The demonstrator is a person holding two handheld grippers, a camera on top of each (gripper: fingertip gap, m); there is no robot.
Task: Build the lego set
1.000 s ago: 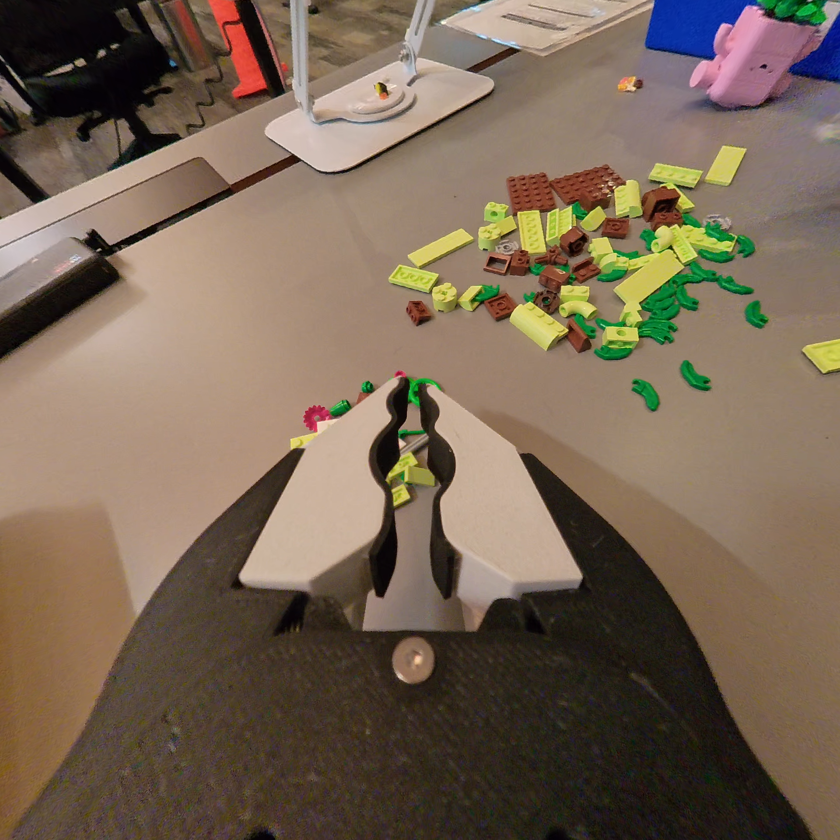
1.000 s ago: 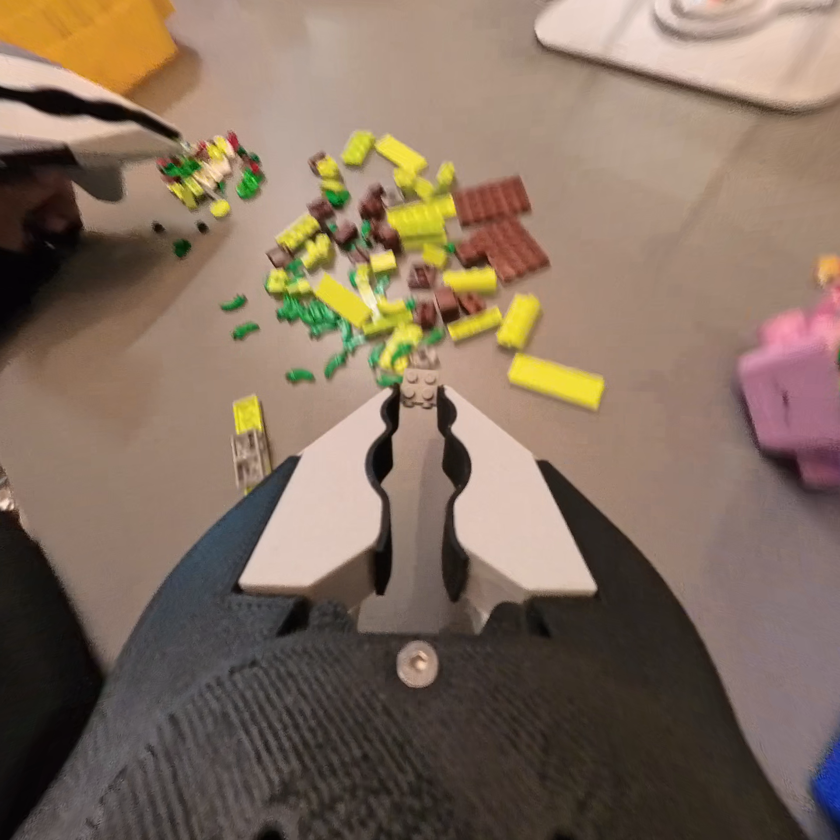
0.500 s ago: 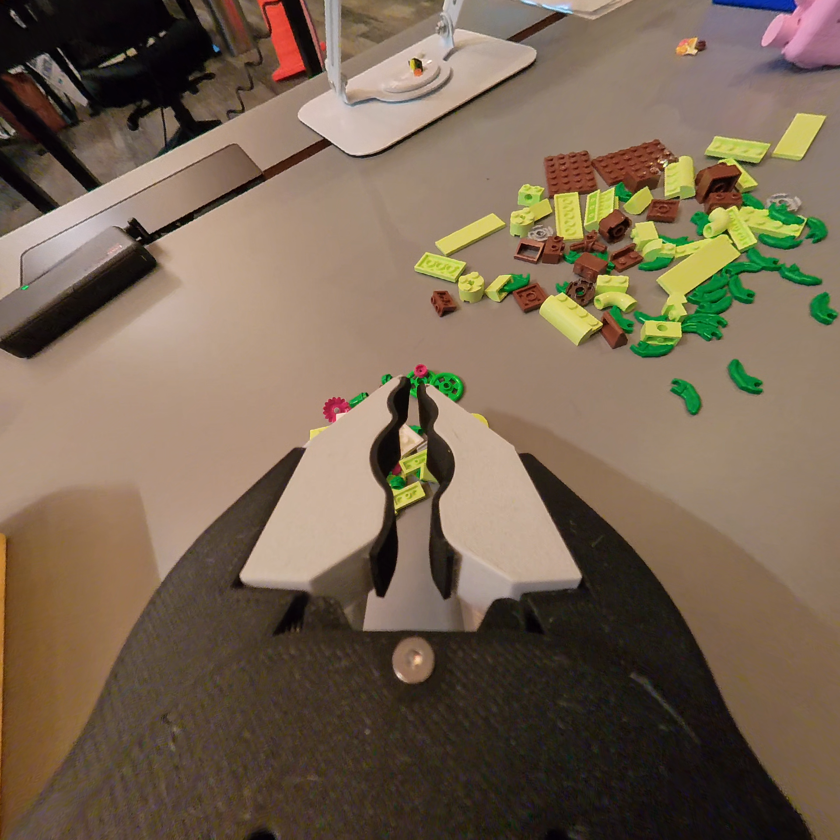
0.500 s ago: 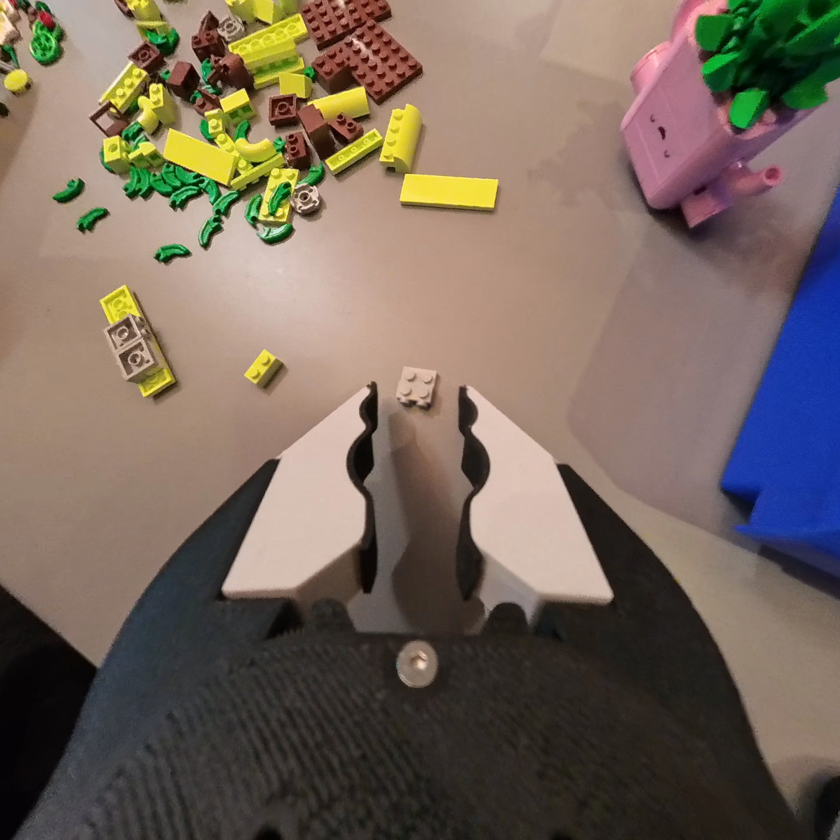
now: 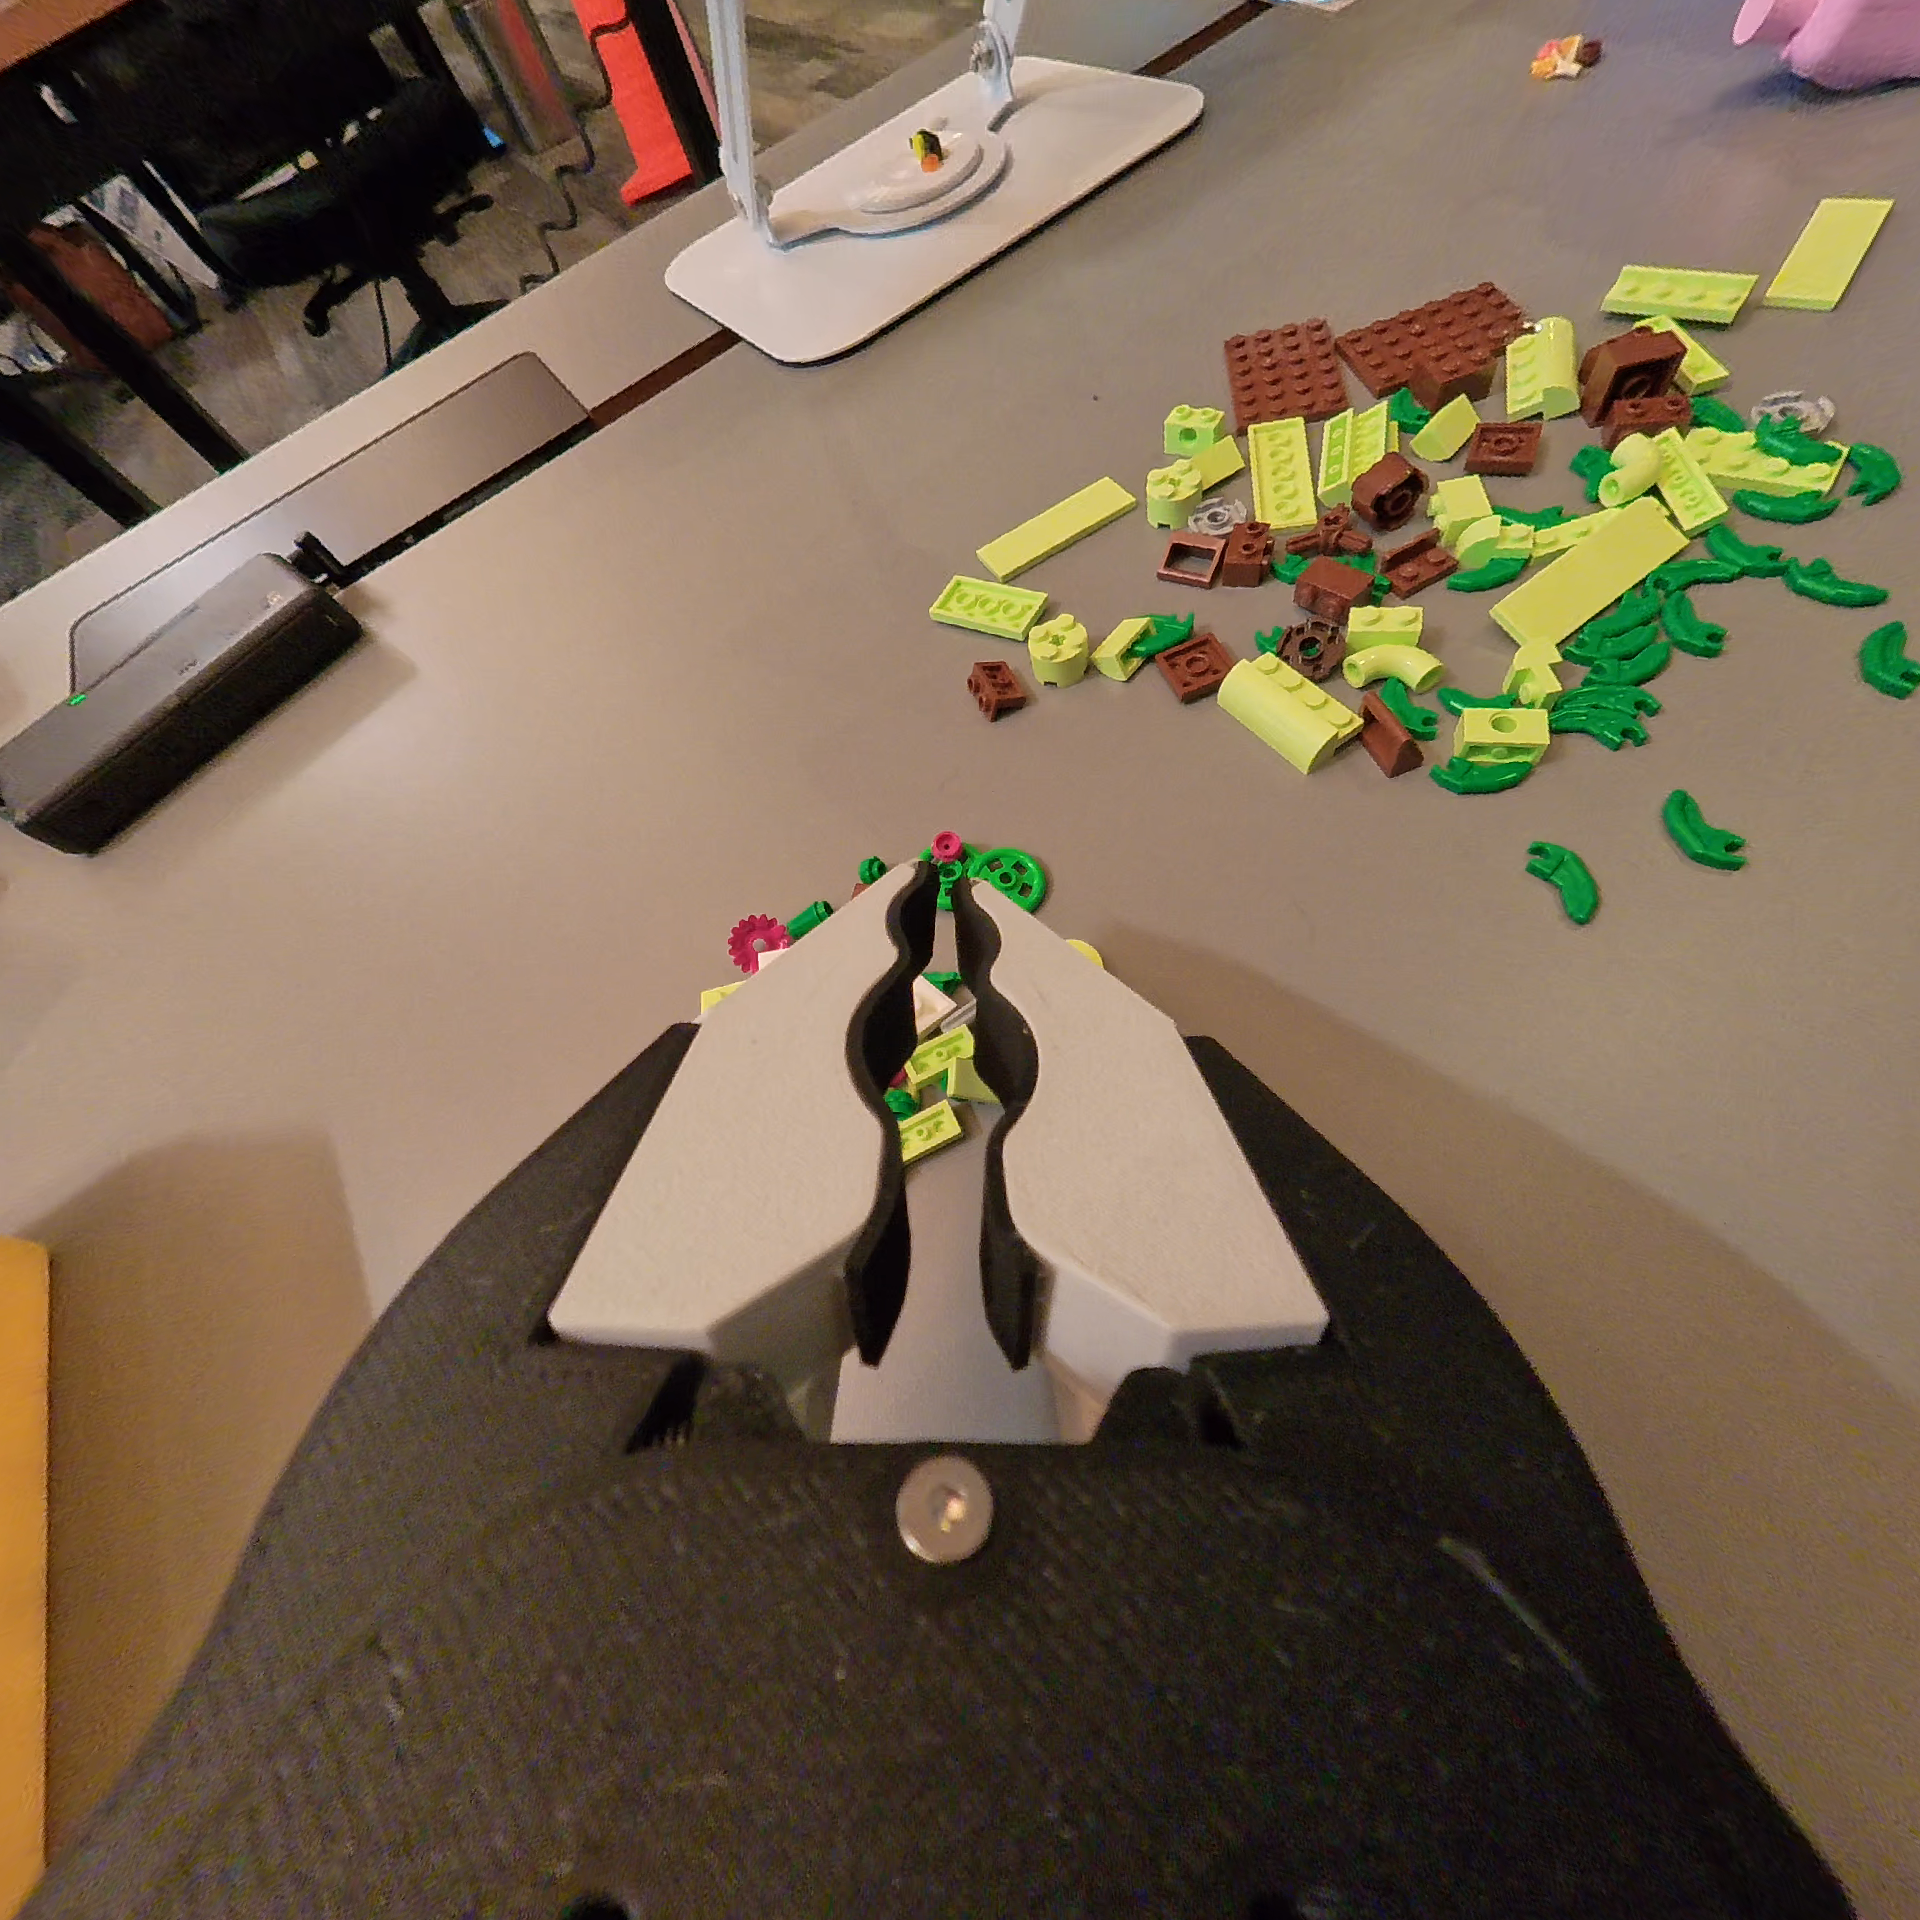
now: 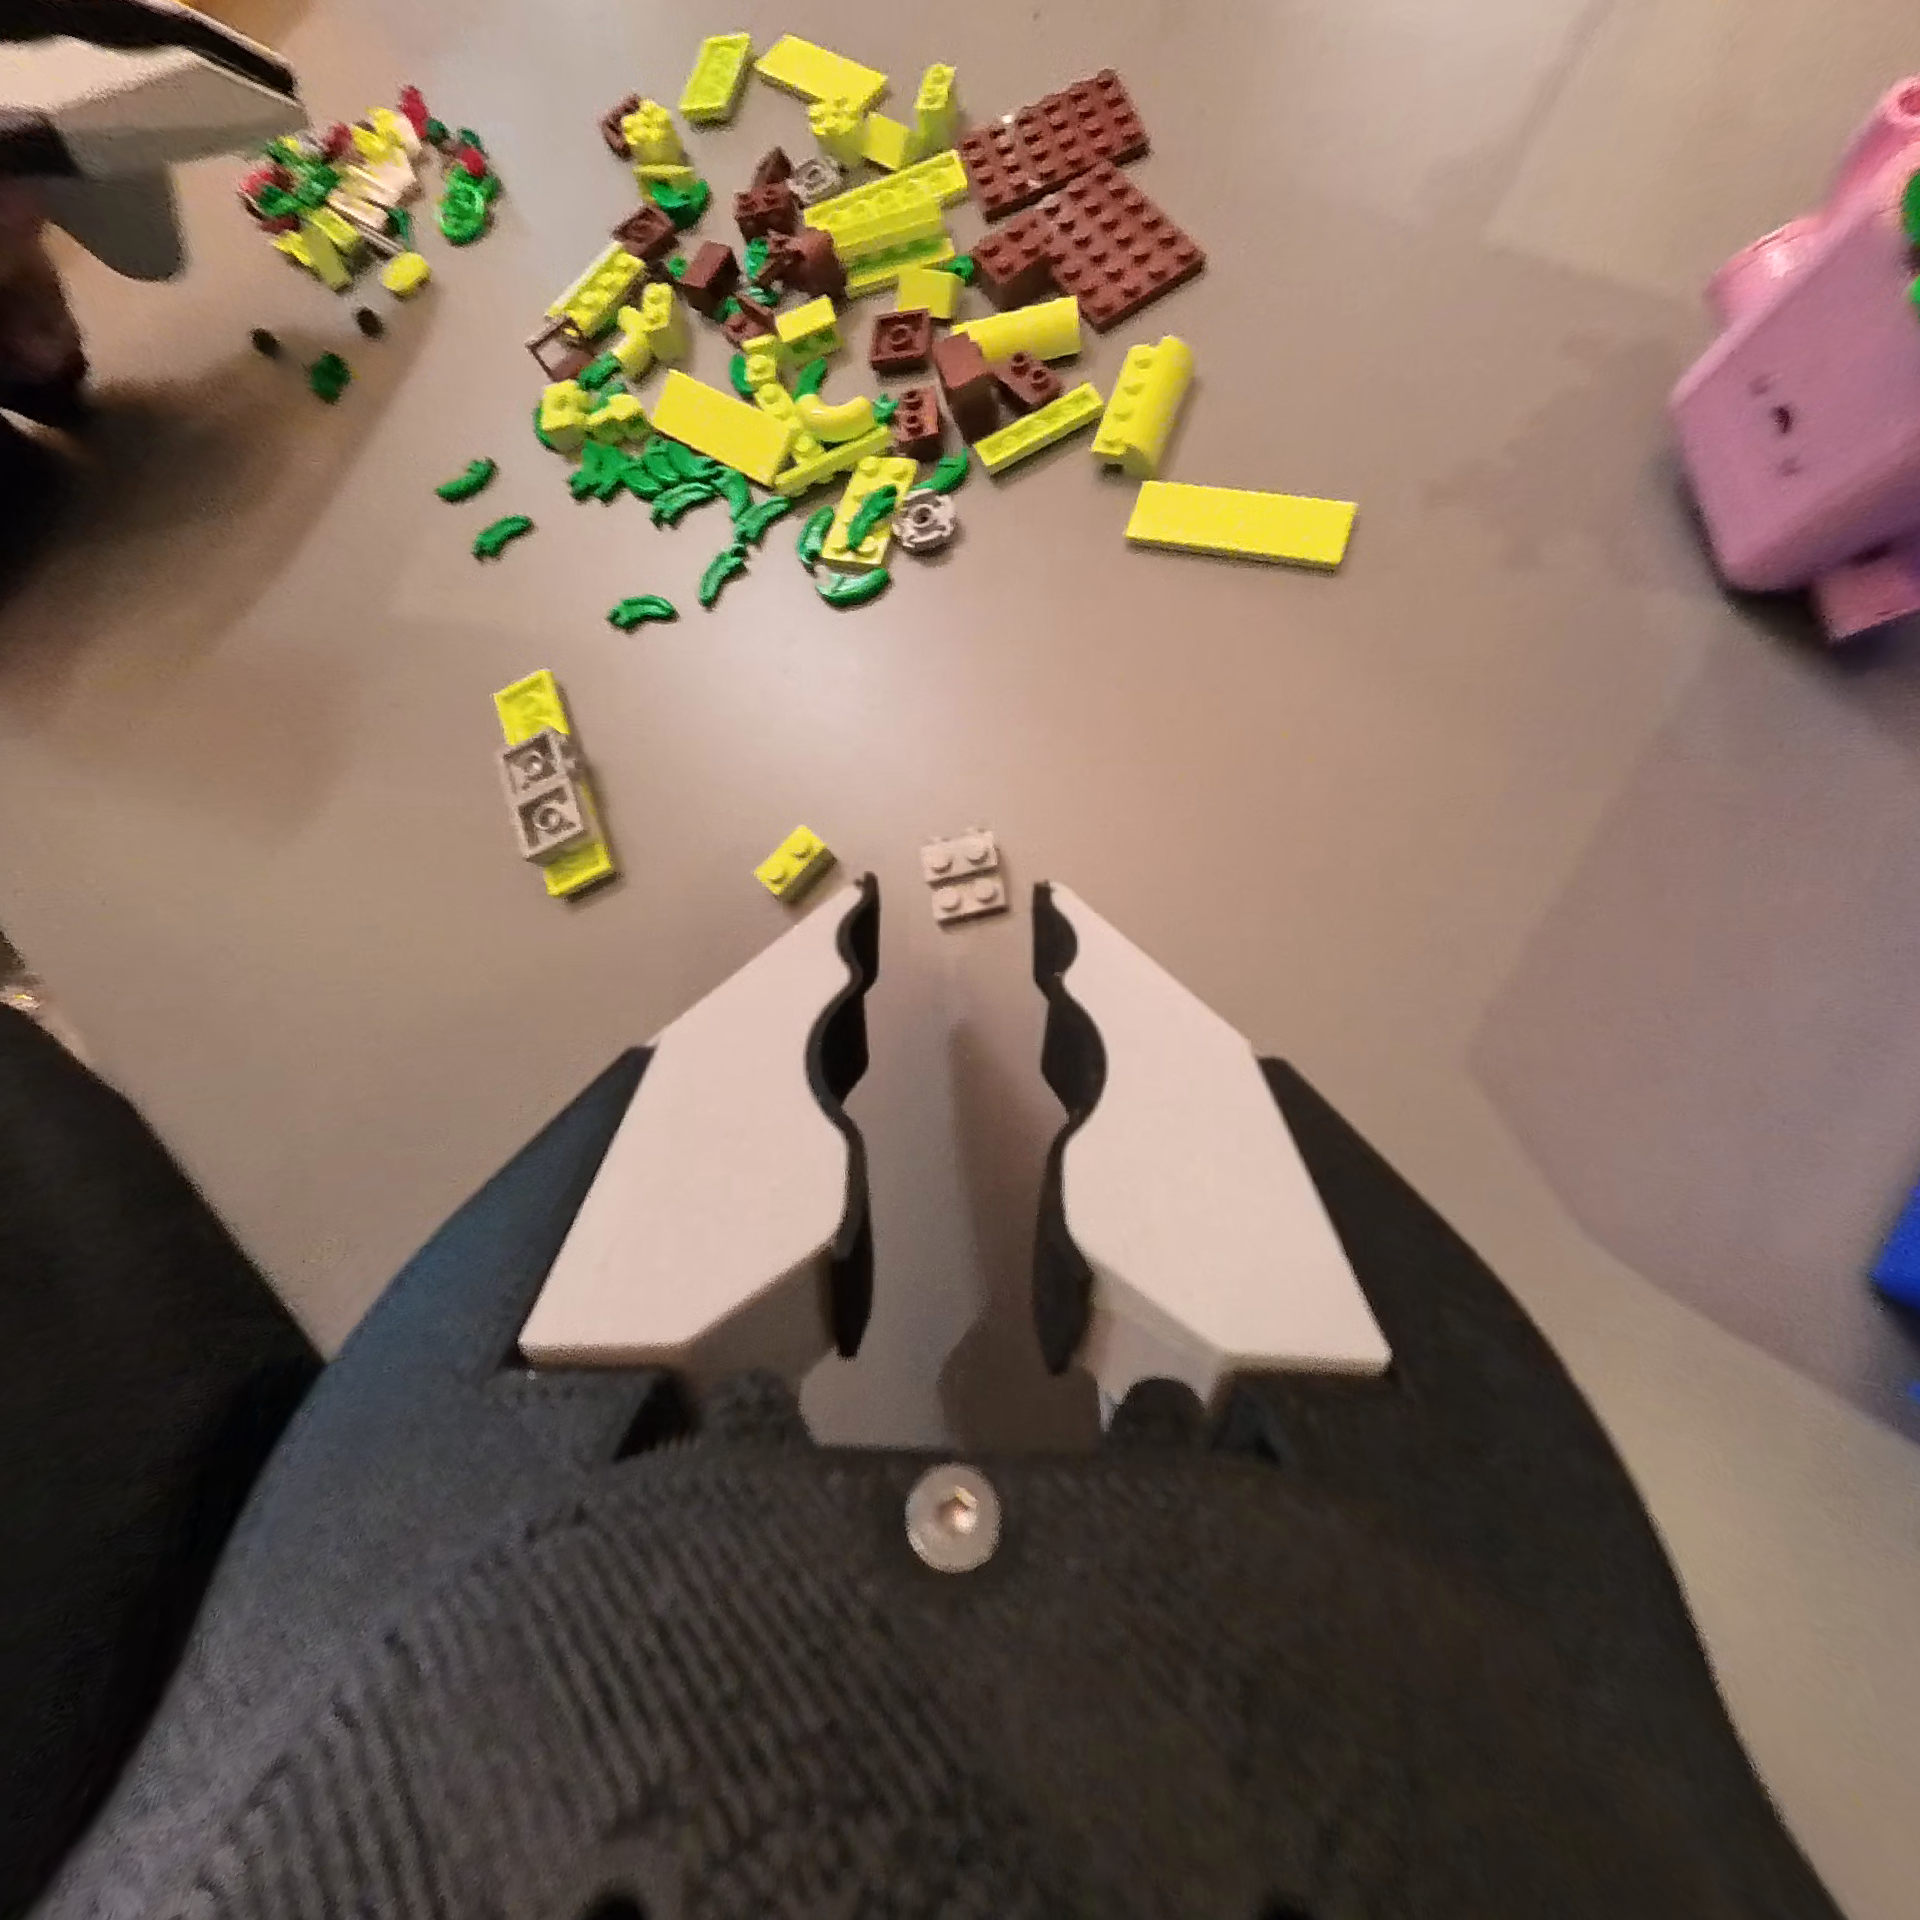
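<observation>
Right wrist view: right hand-held gripper [image 6: 954, 891] spread, lower centre, framing grey plate [image 6: 966, 877] for pickup, apparently.

A white lamp base [image 5: 935, 218] stands at the far edge of the grey table [image 5: 520, 727]; a black box with a small green light [image 5: 171, 691] lies at the left edge; beyond it, a black office chair [image 5: 343, 187] and an orange object [image 5: 634, 94] on the floor; a yellow-orange edge [image 5: 19, 1558] shows at lower left.

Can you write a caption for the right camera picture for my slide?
Open right claw hovers by a small grey plate, lego pile beyond.
</observation>
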